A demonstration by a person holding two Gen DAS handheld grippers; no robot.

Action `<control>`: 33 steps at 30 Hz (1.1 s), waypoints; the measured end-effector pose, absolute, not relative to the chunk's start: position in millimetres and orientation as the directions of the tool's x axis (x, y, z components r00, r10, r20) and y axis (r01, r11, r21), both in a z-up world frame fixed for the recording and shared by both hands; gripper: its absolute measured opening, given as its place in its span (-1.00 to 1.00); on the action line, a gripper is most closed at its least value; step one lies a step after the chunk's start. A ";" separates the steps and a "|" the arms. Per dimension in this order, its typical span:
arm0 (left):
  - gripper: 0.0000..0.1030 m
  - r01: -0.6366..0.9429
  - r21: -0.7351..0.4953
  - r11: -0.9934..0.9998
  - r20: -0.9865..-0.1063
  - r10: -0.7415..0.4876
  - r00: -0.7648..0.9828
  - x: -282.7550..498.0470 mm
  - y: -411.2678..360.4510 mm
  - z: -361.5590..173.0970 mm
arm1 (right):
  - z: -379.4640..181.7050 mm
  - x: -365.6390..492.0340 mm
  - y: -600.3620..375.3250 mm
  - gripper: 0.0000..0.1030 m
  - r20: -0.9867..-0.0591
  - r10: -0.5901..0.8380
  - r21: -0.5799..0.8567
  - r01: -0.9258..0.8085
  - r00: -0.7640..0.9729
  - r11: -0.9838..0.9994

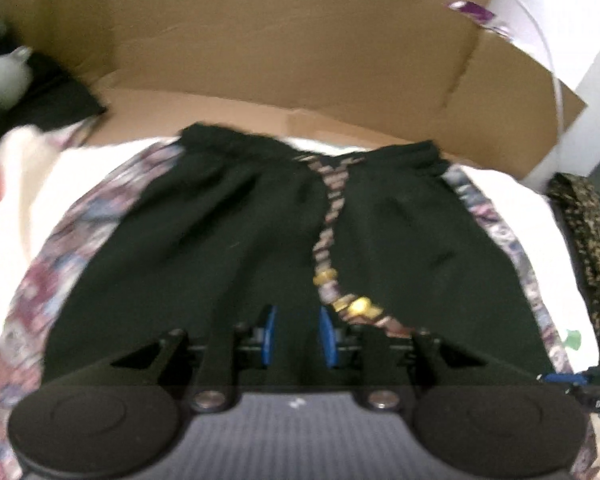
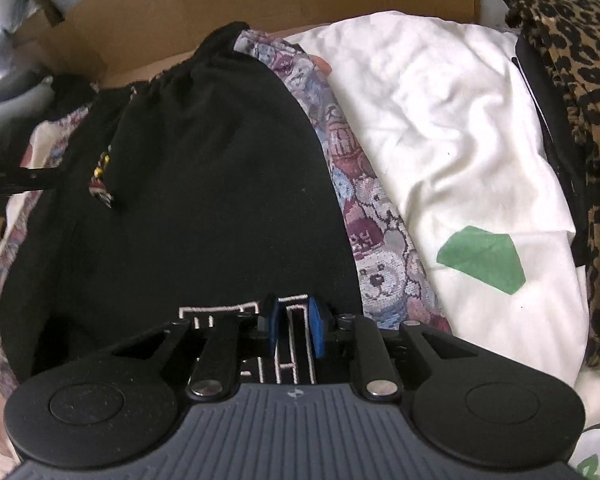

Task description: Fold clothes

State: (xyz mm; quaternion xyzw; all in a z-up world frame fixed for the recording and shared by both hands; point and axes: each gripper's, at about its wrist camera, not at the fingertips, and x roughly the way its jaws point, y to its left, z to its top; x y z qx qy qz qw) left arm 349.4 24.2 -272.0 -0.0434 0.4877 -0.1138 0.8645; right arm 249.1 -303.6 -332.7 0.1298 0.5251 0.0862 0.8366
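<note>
Two claws, left (image 1: pixel 298 336) and right (image 2: pixel 294 328), over one pair of black shorts (image 1: pixel 236 240).

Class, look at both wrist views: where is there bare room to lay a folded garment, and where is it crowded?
Free: the white sheet between the black shorts and the leopard-print cloth, apart from a green patch; also a white strip left of the shorts. Crowded: the middle, under the shorts, and the far edge along the cardboard.

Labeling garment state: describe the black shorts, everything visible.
The black shorts lie flat, spread on white cloth, elastic waistband towards the cardboard. Teddy-bear patterned side stripes, matching drawstring with gold ends, white outlined lettering near the hem. Matte, soft-looking fabric. Both grippers hover at the hem end; contact unclear.
</note>
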 end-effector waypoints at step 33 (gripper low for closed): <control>-0.77 0.277 -0.180 0.944 -0.825 -0.298 0.480 420.2 -34.2 -316.8 | -319.9 311.5 -283.4 -0.45 -0.768 0.331 0.330 -0.105 0.549 0.938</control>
